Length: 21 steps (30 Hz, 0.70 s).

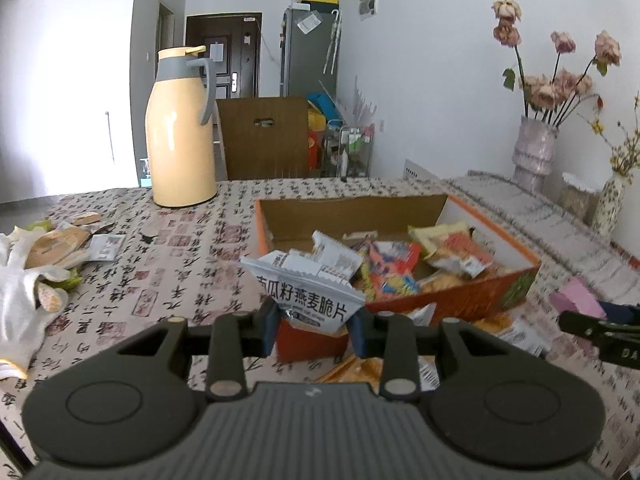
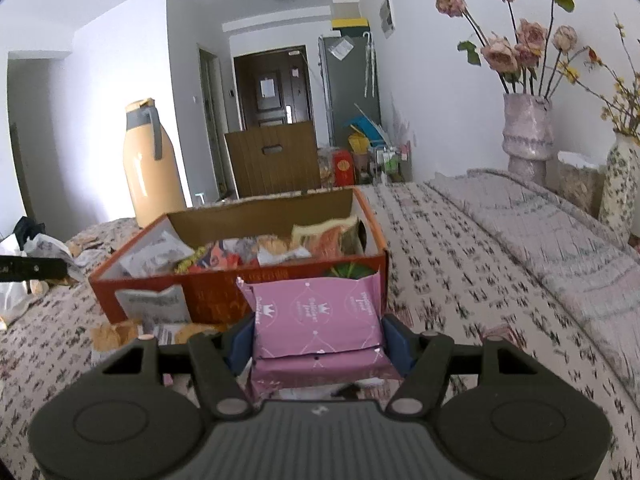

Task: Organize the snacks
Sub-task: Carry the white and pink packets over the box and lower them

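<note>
My left gripper (image 1: 315, 330) is shut on a white snack packet (image 1: 308, 292) with black Chinese lettering, held up just in front of the near left corner of the orange cardboard box (image 1: 472, 300). The box (image 2: 224, 296) holds several colourful snack packets (image 1: 400, 264). My right gripper (image 2: 318, 344) is shut on a pink packet (image 2: 320, 320), raised in front of the box's near wall. That pink packet (image 1: 576, 304) and the right gripper's finger (image 1: 588, 328) show at the right edge of the left wrist view. Loose packets (image 2: 156, 304) lie against the box's front.
A tall yellow thermos jug (image 1: 180, 132) stands on the patterned tablecloth (image 1: 160, 264) behind the box. White gloves and wrappers (image 1: 44, 260) lie at the left. Vases of dried flowers (image 2: 528, 132) stand at the right rear beside a folded grey cloth (image 2: 540, 232). A wooden chair back (image 1: 264, 136) is behind the table.
</note>
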Tool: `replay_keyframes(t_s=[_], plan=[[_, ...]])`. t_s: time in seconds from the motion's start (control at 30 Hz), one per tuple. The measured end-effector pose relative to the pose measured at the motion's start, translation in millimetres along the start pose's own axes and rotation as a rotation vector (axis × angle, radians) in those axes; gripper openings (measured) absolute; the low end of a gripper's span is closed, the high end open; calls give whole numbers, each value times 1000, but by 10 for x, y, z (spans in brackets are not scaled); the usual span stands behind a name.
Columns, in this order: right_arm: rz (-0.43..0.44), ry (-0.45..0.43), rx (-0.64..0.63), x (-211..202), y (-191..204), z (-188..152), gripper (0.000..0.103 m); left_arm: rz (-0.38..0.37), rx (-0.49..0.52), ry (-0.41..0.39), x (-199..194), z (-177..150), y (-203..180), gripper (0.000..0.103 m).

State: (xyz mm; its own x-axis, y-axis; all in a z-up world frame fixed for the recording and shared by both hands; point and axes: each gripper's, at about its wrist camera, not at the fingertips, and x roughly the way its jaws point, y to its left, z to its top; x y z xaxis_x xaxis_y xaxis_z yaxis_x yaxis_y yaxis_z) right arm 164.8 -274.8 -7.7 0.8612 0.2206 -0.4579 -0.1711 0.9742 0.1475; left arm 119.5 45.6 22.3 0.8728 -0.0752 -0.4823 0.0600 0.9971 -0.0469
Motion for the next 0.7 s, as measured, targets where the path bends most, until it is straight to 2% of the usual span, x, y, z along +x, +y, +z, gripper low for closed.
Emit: replay_keyframes(t_s=[0.23, 0.7], plan=[[13, -49, -12, 128, 53, 236, 66, -9, -4, -35, 72, 160, -186, 36], [24, -94, -22, 651, 178, 718, 66, 37, -7, -66, 426, 475, -445, 35]])
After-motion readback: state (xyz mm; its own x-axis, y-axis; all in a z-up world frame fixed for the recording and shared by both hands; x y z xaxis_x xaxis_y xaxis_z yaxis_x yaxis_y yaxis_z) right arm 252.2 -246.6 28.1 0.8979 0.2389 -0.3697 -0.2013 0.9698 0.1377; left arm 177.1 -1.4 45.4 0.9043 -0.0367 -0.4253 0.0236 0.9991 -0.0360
